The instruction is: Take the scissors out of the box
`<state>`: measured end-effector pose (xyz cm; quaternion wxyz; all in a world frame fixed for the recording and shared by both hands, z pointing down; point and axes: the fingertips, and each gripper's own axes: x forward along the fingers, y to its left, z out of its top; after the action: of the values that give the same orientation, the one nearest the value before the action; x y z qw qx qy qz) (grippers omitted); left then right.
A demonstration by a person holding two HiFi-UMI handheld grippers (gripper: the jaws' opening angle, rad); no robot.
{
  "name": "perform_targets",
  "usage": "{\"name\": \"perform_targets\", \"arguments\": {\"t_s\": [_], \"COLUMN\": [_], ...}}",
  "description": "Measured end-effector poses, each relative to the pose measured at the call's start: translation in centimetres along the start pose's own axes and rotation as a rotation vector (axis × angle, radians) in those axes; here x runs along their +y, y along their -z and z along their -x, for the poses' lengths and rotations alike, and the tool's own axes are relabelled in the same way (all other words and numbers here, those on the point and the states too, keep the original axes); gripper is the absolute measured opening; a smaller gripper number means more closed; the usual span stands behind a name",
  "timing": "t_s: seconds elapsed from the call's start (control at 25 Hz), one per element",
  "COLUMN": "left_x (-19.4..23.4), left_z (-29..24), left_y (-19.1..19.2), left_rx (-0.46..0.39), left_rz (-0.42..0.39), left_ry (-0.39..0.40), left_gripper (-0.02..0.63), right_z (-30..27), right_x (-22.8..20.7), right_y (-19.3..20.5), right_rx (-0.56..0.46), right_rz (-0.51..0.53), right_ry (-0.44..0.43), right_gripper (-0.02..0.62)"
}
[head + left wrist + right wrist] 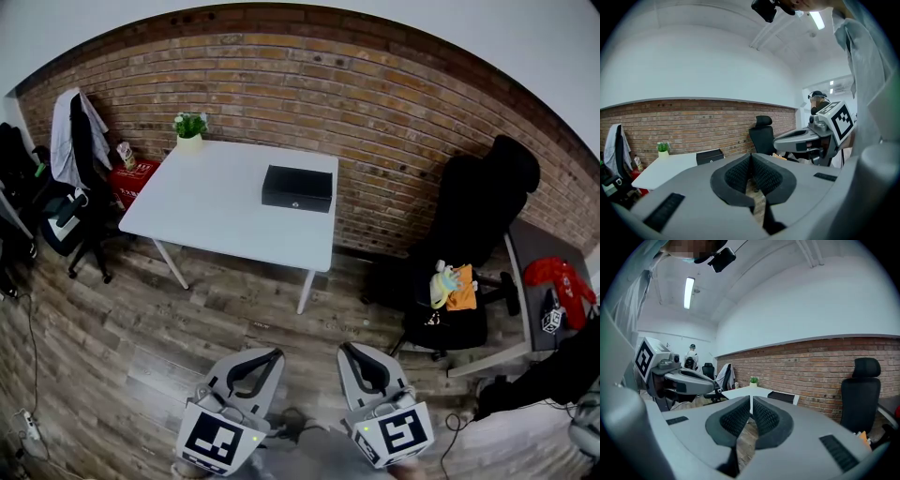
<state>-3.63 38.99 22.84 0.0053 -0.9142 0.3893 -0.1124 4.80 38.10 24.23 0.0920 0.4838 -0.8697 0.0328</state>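
The flat black box sits shut at the back right of the smooth white table, and I can't see the scissors anywhere. Only the head view shows its lid. The gripper views show the left gripper and right gripper with their ribbed black pads pinched together on nothing.

Lighting: bright, even indoor light. Source: ceiling strip lamp, blown out to white in both gripper views. Shadows: soft and faint beneath the white table. Distortion: strong fisheye, brick wall bowed into an arc, corners vignetted black. Focus: nearest foreground soft in gripper views, distance fairly sharp.
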Motion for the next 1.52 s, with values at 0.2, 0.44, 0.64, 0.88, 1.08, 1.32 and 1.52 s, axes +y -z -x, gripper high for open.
{"name": "perform_targets", "arguments": {"t_s": [0.2,0.44,0.64,0.88,1.08,1.32,1.52], "left_x": [0.3,0.0,0.0,-0.1,0.6,1.8,2.6], "left_z": [1.0,1.9,2.4,2.5,2.7,1.6,0.0], "left_y": [0.7,1.1,1.1,1.3,1.4,1.8,1.8], "left_rx": [-0.006,-0.016,-0.021,-0.027,-0.034,-0.015,-0.002], "left_rz": [-0.003,-0.010,-0.007,-0.004,0.017,0.010,-0.002], "left_ry": [0.016,0.032,0.027,0.019,0.003,-0.002,0.002], "left_gripper": [0.018,0.018,0.018,0.018,0.018,0.018,0.018], "right_z": [0.3,1.0,1.3,1.1,0.5,-0.6,-2.1], "right_x": [1.2,2.4,2.9,3.2,3.4,2.6,1.0], "right_y": [0.3,0.5,0.3,0.4,0.0,0.6,0.6], "right_rx": [0.000,0.009,-0.003,0.006,-0.008,0.012,0.009], "right_rz": [0.005,0.036,0.052,0.057,0.069,0.059,0.048], "right_ry": [0.025,0.043,0.042,0.024,0.020,0.020,0.022], "right_gripper": [0.048,0.048,0.048,0.048,0.048,0.048,0.048]}}
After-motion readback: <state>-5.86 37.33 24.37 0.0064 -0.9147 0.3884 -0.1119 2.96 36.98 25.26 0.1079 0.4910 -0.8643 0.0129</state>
